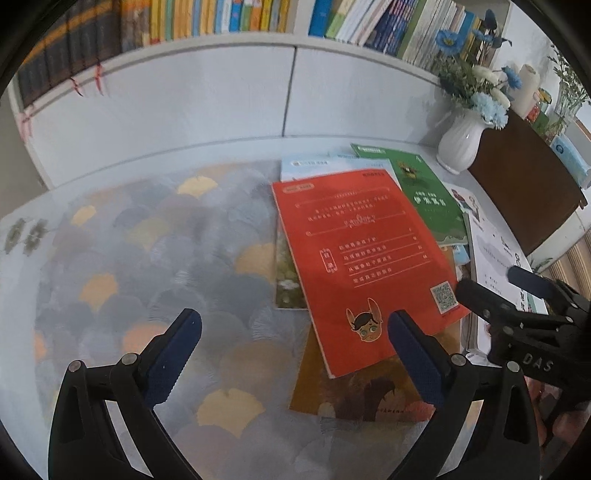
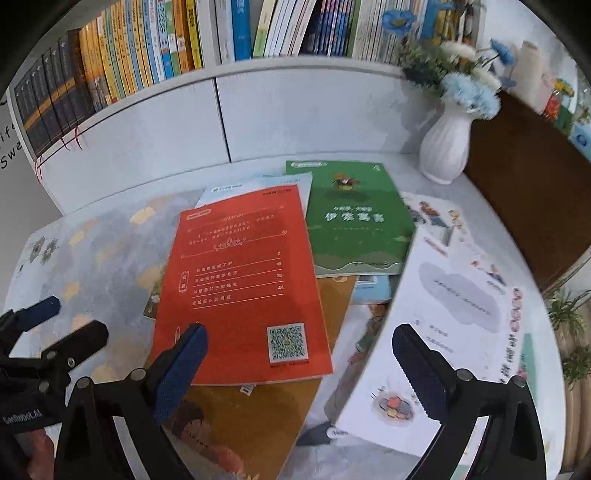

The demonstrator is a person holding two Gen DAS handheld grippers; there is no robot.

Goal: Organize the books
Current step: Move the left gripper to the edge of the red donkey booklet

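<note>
Books lie loosely heaped on the right part of a white bench whose top carries a mat printed with grey and yellow fan leaves. Uppermost is an orange-red book, back cover up, with a code square near its near right corner; it overlaps a brown-yellow book nearer the viewer and a pale blue book farther off. To its far right lies a green book, and at the right edge of the heap a white book with small drawings, its near edge lifted off the bench. Left hand-held gripper: jaws wide, nothing between them, poised over the mat and the near left edge of the heap, one blue pad above the orange-red book's near corner. Right hand-held gripper: jaws wide, gripping nothing, one finger over the orange-red book's near edge, the other over the white book. Behind the bench, a white shelf holds upright rows of shelved volumes. A white vase of blue and white flowers stands at the far right corner, beside a dark brown cabinet
</note>
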